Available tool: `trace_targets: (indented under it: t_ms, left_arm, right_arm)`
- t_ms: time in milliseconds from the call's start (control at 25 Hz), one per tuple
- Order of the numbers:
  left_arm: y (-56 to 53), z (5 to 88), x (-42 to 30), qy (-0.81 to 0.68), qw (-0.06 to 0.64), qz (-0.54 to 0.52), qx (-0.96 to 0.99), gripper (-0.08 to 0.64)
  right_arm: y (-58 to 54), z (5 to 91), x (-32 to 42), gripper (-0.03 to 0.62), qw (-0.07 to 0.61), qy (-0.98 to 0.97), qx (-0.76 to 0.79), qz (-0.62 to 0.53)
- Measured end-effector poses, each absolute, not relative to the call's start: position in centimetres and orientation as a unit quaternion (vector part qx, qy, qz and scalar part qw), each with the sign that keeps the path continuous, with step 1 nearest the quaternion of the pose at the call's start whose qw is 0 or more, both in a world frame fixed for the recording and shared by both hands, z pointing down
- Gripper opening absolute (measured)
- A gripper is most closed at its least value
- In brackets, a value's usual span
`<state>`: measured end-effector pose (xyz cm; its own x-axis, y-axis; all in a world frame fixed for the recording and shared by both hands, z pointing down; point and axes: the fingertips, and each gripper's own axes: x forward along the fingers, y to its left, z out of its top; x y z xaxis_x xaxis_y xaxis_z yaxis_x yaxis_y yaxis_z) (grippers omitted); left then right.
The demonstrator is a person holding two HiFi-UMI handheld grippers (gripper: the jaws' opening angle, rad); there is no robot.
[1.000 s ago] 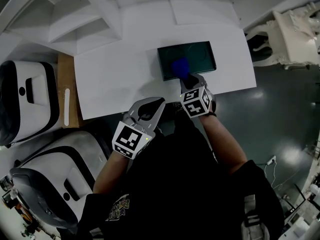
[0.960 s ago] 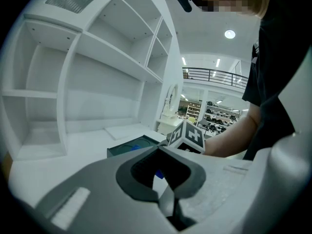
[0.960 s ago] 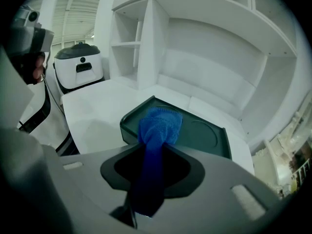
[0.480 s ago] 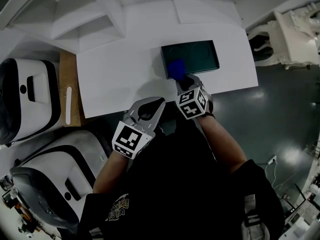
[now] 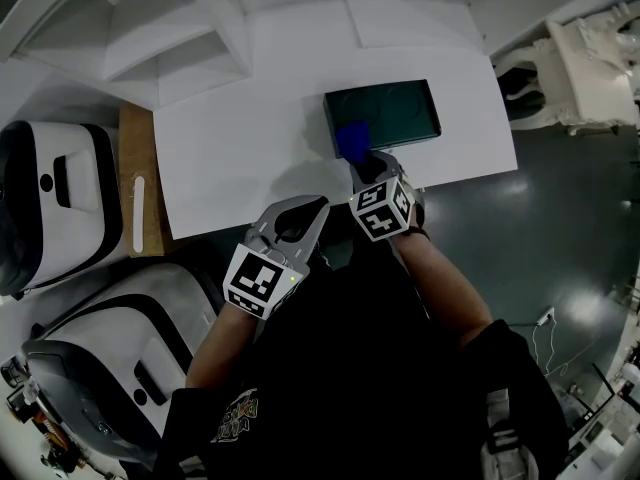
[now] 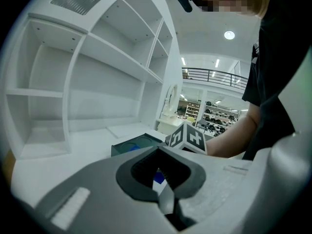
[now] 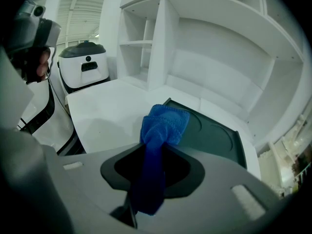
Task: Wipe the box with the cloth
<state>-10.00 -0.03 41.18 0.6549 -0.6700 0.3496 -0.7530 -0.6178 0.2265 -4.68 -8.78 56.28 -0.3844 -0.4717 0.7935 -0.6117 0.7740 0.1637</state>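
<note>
Blue cloth point(image 7: 163, 123) is pinched in the right gripper point(image 7: 155, 165) fingers and held at the near left corner of the box point(image 5: 400, 108) on the bench point(image 5: 240, 148), evidently for wiping (left gripper point(image 6: 163, 182) is kept back, fingers pressed together, empty).

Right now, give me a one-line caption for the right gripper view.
Right tongs shut on a blue cloth, its bunched end at the near corner of a dark green box.
</note>
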Motion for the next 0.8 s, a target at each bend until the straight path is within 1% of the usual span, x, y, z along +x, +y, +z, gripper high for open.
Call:
trace_targets:
  t_ms: [800]
  left_arm:
    - [1.9,41.6,-11.2,-0.378,0.177,0.122,0.900,0.002]
  right_arm:
    - [-7.0,56.1,-5.3,0.127,0.432,-0.825,0.352,0.093]
